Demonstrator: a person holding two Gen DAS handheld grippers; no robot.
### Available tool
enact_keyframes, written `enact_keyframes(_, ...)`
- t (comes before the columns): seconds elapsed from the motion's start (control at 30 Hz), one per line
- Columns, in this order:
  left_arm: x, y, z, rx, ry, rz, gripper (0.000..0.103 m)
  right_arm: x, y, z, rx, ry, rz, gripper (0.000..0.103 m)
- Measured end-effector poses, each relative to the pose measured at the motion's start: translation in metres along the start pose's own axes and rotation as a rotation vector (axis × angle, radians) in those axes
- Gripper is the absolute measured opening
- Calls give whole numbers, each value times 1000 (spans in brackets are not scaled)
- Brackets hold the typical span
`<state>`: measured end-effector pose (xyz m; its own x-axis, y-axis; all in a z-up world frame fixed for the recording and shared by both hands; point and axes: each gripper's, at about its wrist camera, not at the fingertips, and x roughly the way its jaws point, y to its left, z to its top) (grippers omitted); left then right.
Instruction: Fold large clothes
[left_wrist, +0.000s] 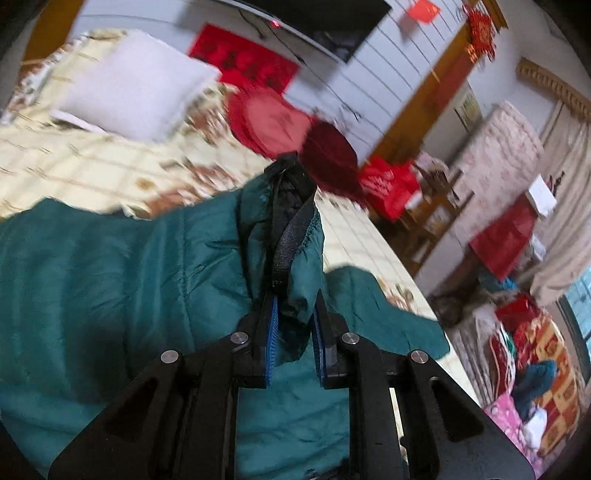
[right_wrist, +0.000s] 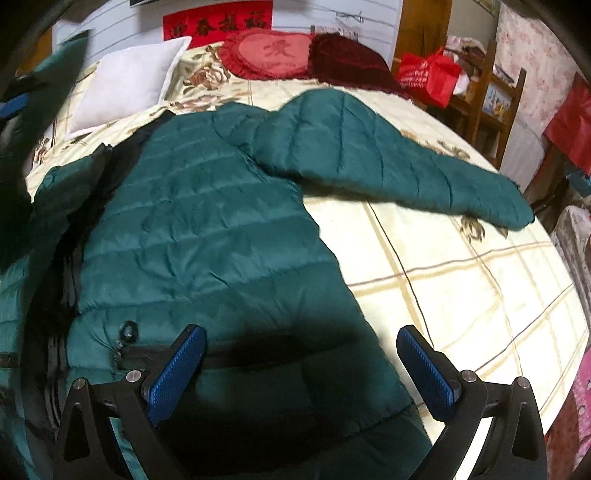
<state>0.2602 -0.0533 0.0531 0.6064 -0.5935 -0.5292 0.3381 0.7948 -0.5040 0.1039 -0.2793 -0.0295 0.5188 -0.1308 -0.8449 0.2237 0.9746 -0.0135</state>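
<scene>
Here one left tool (left_wrist: 293, 314) pinches one green jacket (right_wrist: 207, 221); one right tool (right_wrist: 301, 363) gapes wide.

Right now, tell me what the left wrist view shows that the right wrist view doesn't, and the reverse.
Only the left wrist view: the left gripper shut on a bunched sleeve cuff with black elastic trim, plus a window and piled bedding at the far right.

Only the right wrist view: the right gripper open and empty above the jacket's lower body, the other sleeve stretched out flat, and a zipper pull.

Both: the green puffer jacket, the checked floral bedspread, the white pillow and the red cushion.
</scene>
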Motion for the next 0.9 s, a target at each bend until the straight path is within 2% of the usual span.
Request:
enact_keyframes(0.13,36,-22,-17,-2,62,-23,15,2,-5,1,-10,15,16,103)
enact_keyframes(0.27,63,-18,-28,-4,150,24,19,6,-9,1,0,42,45,103)
enact_keyframes(0.37,64,-11,-36,-17,190,38,38,7,-12,2,16,54,68,103)
enact_keyframes(0.4,60,-8,-38,-22,192,35,51,7,-12,1,21,56,71,103)
enact_keyframes(0.43,54,-6,-38,-33,188,30,59,7,-13,1,26,56,75,103)
enact_keyframes(0.57,29,7,-38,-56,164,0,60,4,-15,3,46,35,73,103)
enact_keyframes(0.63,10,19,-33,-30,130,24,60,2,-16,5,64,18,67,103)
enact_keyframes(0.77,-36,72,-20,-20,44,143,60,-17,-18,11,101,-87,85,103)
enact_keyframes(0.9,-81,150,-7,-121,-42,305,60,-45,4,24,69,-263,154,103)
